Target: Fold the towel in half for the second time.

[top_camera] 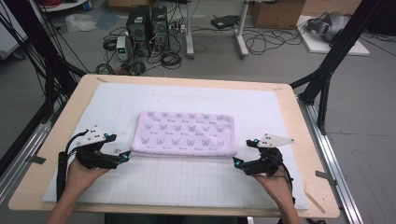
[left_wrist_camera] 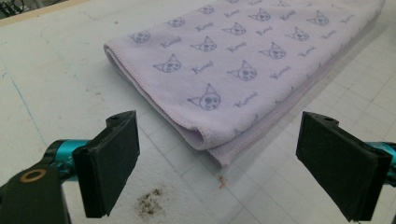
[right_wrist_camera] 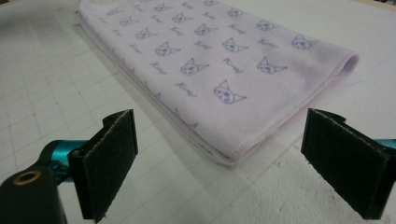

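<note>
resting low at the near left of the table (top_camera: 56,140), left hand (top_camera: 81,177) gripping the left gripper (top_camera: 125,156), jaws spread wide and pinching nothing, aiming at the near left corner of the folded towel (top_camera: 184,133) and stopping just short of it. lying flat mid-table on a white gridded mat (top_camera: 187,182), pale lilac towel printed with small cat faces, folded into a wide rectangle. sitting just ahead of the open jaws in the left gripper view, that folded corner of the towel (left_wrist_camera: 243,60), beside a dark smudge (left_wrist_camera: 150,205) on the mat. hovering at the near right corner, right hand (top_camera: 280,189) holding the right gripper (top_camera: 238,163), jaws likewise gaping and clear of the cloth (right_wrist_camera: 219,60).
</note>
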Available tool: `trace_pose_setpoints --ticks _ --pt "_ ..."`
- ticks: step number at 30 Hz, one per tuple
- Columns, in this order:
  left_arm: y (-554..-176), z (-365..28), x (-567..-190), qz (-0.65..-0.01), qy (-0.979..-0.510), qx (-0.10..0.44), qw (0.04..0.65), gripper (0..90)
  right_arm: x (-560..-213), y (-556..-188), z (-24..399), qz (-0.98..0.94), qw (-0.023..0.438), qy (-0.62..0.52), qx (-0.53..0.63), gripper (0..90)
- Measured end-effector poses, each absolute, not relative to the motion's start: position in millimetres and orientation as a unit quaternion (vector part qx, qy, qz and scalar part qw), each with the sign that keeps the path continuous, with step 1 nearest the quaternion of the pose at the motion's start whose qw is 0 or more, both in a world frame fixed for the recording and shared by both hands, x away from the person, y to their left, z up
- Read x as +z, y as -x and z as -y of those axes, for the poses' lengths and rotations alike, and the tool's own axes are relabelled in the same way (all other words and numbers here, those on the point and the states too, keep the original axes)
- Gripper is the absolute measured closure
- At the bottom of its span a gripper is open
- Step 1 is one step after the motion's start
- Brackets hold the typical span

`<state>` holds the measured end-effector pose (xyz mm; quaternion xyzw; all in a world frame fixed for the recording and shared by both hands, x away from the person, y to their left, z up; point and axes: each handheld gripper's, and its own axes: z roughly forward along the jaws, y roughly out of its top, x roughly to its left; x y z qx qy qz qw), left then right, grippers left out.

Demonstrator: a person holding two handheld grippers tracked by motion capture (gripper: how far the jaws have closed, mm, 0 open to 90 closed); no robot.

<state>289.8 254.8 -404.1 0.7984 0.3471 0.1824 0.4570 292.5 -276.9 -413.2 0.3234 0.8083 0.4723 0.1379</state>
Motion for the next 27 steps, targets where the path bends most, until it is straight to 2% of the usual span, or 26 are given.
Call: trace_pose_setpoints --ticks 18,27 --pt "-269.3 -253.8 -409.5 -0.338 -0.802 0.182 0.457 13.5 -416.9 -267.2 293.3 -0.8 0.152 -0.334 0.474 10.0" --pt "-267.7 -256.2 -409.7 -0.339 -0.797 0.183 0.465 13.1 -419.4 -267.0 291.7 -0.802 0.155 -0.333 0.472 10.0"
